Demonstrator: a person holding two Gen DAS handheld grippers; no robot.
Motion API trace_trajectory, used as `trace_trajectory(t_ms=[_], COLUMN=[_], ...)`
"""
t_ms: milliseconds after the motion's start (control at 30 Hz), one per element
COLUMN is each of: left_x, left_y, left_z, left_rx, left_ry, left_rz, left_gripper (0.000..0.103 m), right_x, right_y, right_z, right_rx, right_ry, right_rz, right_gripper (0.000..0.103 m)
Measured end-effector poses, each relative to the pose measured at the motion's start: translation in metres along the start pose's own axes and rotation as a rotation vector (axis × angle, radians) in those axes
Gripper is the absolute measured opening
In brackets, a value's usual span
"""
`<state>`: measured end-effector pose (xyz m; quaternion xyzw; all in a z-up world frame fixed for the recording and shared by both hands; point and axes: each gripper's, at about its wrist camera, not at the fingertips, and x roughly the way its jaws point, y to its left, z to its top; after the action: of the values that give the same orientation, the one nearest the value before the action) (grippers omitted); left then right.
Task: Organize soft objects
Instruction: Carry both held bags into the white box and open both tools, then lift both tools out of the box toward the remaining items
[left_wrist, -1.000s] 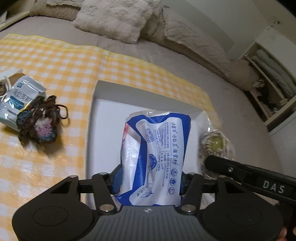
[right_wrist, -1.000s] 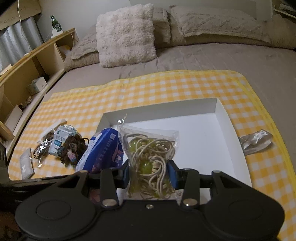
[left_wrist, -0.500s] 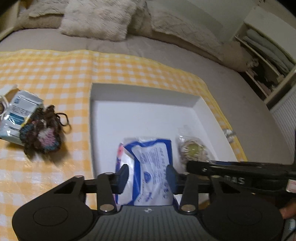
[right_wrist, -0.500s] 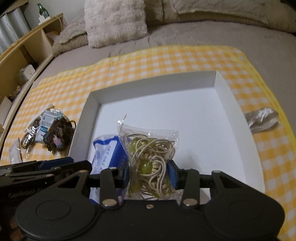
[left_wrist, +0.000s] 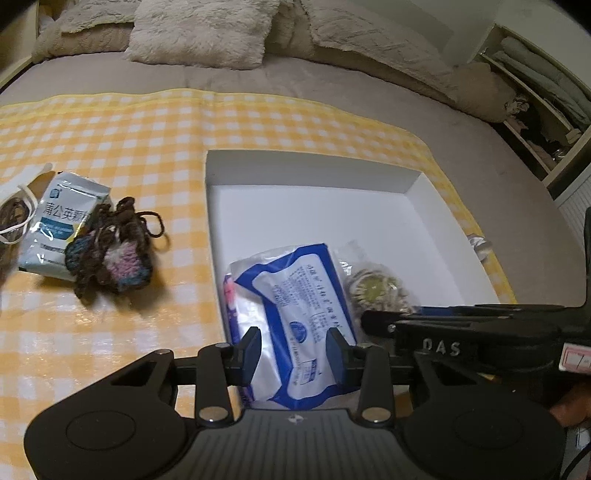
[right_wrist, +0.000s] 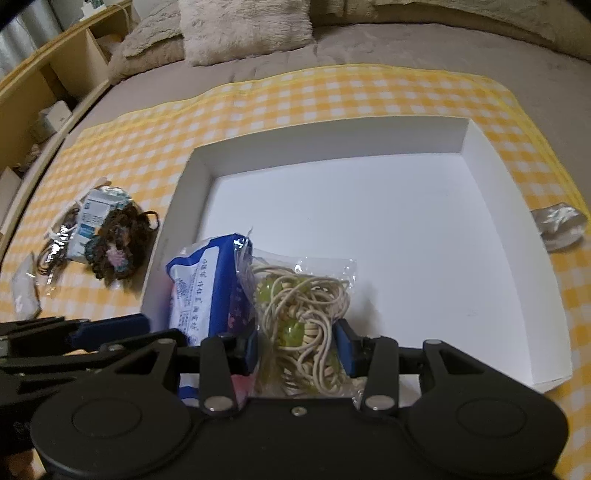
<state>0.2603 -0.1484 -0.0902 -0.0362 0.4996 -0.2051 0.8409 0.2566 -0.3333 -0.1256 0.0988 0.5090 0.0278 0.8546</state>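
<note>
blue packet (left_wrist: 295, 314) between left gripper (left_wrist: 293, 352) pads, in tray (left_wrist: 424, 229)

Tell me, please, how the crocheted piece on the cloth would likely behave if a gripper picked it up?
The crocheted piece is probably floppy: it lies crumpled with loose yarn strands trailing. It looks light, and should grip without slipping given its fuzzy knit. The dangling loops might snag on the pouch it overlaps.

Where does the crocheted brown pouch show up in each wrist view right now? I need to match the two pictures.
Left wrist view: crocheted pouch lies left of centre on the checked cloth, overlapping a pale blue sachet.
Right wrist view: the pouch sits at mid-left, outside the box's left wall.
Shared landmark: the white box, its left wall nearest the pouch in both.
</note>
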Motion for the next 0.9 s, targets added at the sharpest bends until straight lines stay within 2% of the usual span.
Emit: trace_trajectory(t_ms=[133,200,233,300,367,600,733,900], left_x=[-0.004,-0.008,-0.010,-0.014,-0.018,-0.040,-0.055,-0.073], left_y=[0.005,0.006,0.005,0.006,0.006,0.007,0.007,0.005], left_z=[-0.001,-0.002,-0.002,-0.002,-0.003,-0.006,-0.008,-0.013], left_rx=[0.004,0.010,0.010,0.008,0.010,0.012,0.012,0.025], left_ry=[-0.001,-0.008,-0.010,-0.016,-0.023,-0.071,-0.109,-0.154], left_rz=[0.006,0.008,0.010,0.011,0.012,0.017,0.025,0.053], left_gripper=[0.041,0.041,0.042,0.046,0.055,0.068,0.081,0.091], right_x=[-0.002,-0.008,-0.013,-0.022,-0.030,-0.064,-0.082,-0.105], right_y=[-0.007,-0.010,-0.012,-0.014,-0.014,-0.016,-0.017,-0.017], right_z=[0.001,0.002,0.000,-0.002,-0.004,-0.015,-0.024,-0.035], right_rx=[0.054,0.067,0.074,0.078,0.073,0.019,-0.007,-0.033], right_ry=[-0.002,-0.011,-0.018,-0.034,-0.048,-0.130,-0.181,-0.256], right_rz=[-0.031,-0.023,-0.026,-0.026,-0.026,-0.035,-0.041,-0.055], right_gripper=[0.049,0.060,0.062,0.068,0.070,0.078,0.082,0.095])
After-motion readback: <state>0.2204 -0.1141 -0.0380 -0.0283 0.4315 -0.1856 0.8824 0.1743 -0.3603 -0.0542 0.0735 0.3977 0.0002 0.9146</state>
